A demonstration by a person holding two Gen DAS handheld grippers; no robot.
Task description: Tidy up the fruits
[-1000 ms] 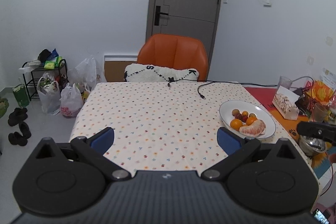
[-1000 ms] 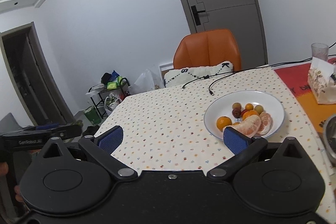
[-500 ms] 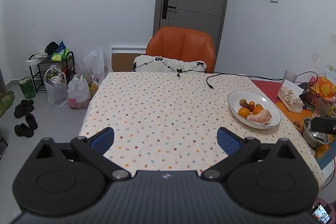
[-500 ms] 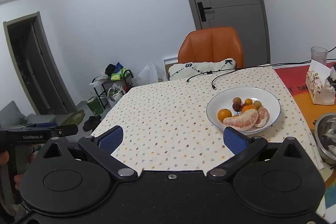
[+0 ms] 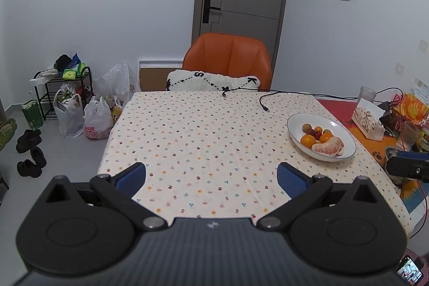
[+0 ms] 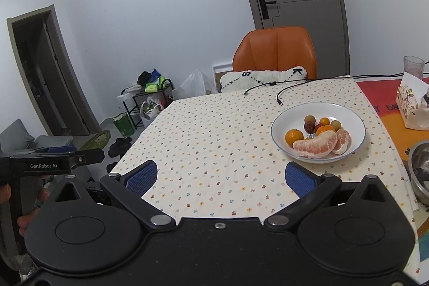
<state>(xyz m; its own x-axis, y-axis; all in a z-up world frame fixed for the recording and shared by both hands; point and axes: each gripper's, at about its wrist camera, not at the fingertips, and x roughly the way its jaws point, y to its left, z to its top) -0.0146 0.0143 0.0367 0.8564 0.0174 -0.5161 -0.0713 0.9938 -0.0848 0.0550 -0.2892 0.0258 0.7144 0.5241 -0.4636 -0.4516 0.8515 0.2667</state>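
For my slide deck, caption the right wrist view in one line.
Open right gripper poised above the dotted tablecloth, short of the white fruit bowl.

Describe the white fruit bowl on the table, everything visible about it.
The white bowl is wide, shallow and glossy, ceramic by its look, with a thin dark rim line. It sits upright on the dotted tablecloth, on the right side of the table. Inside lie two peeled pomelo segments at the near edge, small oranges and smaller round fruits behind. Neither claw touches it.
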